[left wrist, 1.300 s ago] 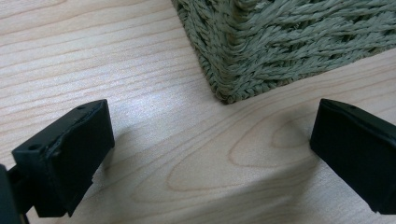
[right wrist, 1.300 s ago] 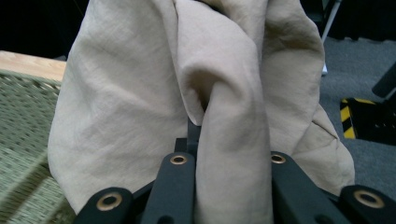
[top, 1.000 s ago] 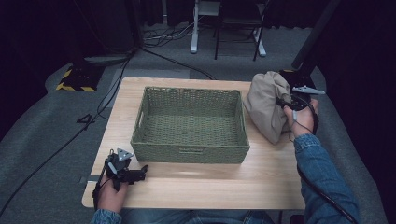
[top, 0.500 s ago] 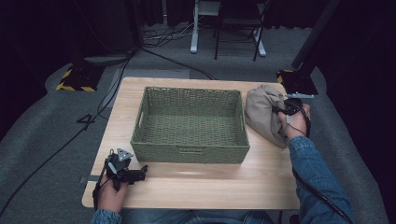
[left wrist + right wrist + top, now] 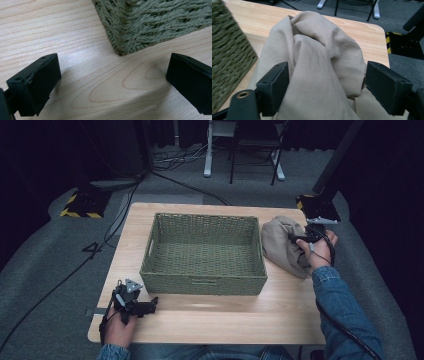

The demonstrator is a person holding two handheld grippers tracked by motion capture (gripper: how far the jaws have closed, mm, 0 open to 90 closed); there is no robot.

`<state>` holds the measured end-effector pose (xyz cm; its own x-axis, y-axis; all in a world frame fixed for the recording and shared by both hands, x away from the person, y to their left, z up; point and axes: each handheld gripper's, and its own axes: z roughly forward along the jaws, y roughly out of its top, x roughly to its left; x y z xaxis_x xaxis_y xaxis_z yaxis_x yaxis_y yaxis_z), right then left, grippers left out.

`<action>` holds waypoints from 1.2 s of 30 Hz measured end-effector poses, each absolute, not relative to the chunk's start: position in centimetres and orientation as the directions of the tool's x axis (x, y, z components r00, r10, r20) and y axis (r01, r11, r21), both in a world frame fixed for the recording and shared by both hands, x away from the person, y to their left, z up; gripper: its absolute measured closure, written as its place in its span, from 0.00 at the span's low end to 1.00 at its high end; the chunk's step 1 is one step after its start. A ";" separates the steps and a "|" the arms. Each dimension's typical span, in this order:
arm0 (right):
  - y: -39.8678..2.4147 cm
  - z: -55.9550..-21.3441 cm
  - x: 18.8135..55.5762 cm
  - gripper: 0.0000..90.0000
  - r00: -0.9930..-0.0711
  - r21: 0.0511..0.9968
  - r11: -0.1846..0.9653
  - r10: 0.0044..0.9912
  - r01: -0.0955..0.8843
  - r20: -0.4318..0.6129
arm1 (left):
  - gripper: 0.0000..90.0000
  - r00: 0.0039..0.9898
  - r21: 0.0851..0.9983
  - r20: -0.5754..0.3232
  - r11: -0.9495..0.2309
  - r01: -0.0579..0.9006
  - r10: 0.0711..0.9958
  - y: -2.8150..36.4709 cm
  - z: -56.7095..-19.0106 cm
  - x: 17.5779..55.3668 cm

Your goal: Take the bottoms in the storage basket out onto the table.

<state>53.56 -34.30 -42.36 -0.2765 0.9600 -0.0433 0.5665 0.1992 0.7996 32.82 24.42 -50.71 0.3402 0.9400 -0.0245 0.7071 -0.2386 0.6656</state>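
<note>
I had the right gripper (image 5: pixel 306 239) at the far right side of the table (image 5: pixel 215 320), up against the bunched beige cloth (image 5: pixel 282 245). Its jaws had just been opening and stood wide apart; in the right gripper view, a raised fold of the cloth (image 5: pixel 319 62) lay between them, with the left jaw just beside the fabric and the right jaw close to its other flank. I could not see either pad pressing the fold, so I read the cloth as released and resting on the tabletop. The cloth sat in a heap just beside the right-hand wall of the green woven basket (image 5: pixel 202 251), outside it, near the table's right edge. I held the left gripper (image 5: pixel 147 306) low at the near left corner of the table, in front of the basket's near-left corner. In the left gripper view, its jaws were spread wide with bare wood grain between them and nothing held, and the basket corner (image 5: pixel 150 22) lay just beyond them.
</note>
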 end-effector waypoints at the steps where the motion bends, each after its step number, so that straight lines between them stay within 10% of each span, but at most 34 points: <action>1: -34.3 -42.2 53.4 0.22 -0.281 0.800 0.200 0.959 0.566 -0.042 | 0.00 0.340 0.666 -0.024 -0.239 0.707 0.940 24.4 -50.7 32.8; 36: -32.1 -38.6 40.5 0.23 -0.596 0.876 0.219 0.797 0.430 0.094 | 0.00 0.340 0.666 -0.024 -0.239 0.707 0.940 24.4 -50.7 32.8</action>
<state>40.51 -32.07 -38.58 -0.5964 0.7972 0.0936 0.4297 0.2187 0.8761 32.82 24.42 -50.71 0.3403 0.9400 -0.0240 0.7065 -0.2388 0.6662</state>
